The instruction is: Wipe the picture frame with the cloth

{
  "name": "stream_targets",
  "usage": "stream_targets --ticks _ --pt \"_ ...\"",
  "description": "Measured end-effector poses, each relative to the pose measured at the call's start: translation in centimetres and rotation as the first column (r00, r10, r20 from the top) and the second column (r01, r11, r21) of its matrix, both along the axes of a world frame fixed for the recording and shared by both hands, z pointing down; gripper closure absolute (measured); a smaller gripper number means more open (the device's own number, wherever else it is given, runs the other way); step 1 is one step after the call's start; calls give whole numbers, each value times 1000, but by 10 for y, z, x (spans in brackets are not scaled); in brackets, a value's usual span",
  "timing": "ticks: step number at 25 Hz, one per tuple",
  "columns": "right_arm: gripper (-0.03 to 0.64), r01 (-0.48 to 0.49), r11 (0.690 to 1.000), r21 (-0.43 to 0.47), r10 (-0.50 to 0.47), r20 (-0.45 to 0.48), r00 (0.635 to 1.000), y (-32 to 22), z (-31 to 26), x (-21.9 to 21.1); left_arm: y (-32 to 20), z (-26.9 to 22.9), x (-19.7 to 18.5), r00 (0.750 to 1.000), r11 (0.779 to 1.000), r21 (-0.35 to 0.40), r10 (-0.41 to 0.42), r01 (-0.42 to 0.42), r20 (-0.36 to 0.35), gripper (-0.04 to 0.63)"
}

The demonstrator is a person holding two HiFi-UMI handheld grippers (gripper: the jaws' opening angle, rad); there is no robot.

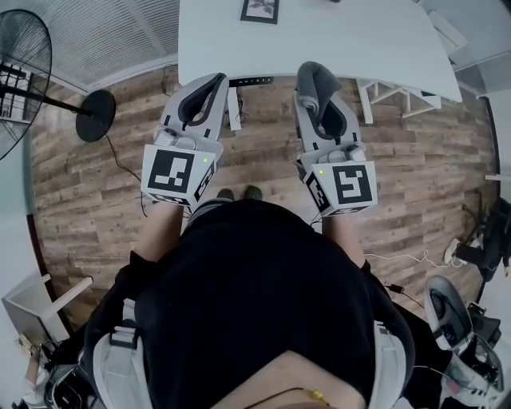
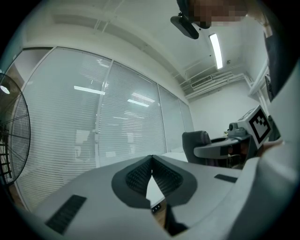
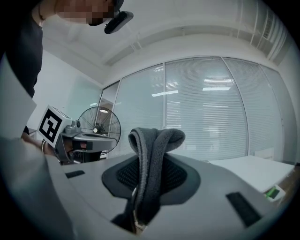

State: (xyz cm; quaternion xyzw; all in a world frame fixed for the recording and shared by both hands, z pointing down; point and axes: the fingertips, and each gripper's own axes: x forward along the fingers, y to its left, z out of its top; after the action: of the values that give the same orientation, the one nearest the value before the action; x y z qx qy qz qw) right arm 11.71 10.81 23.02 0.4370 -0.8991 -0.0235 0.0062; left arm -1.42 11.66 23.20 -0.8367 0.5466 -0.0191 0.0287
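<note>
The cloth is already in hand and the wiping has not begun, so this looks like the approach. The right gripper [image 1: 317, 84] pinches the folded grey cloth [image 3: 151, 154] between its pads. The left gripper [image 1: 209, 86] has its pads pressed together on nothing. Both are held level at the near edge of the white table [image 1: 359, 40]. The picture frame [image 1: 259, 9] lies flat at the table's far side, well apart from both. The next move probably calls for a reach across the table to lay the cloth on the frame. Only the head view shows the frame; the gripper views look out at window blinds, and only they show the grip.
</note>
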Motion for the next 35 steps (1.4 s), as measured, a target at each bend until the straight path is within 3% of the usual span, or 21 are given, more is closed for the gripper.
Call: stream_targets --ticks 14,35 --pt "515 45 999 -26 -45 -2 999 -12 15 7 -6 14 6 999 999 -34 -35 36 16 583" --pt "515 25 999 -30 -25 -4 1000 -104 18 -14 -108 18 -13 1000 1000 -23 -12 12 9 583"
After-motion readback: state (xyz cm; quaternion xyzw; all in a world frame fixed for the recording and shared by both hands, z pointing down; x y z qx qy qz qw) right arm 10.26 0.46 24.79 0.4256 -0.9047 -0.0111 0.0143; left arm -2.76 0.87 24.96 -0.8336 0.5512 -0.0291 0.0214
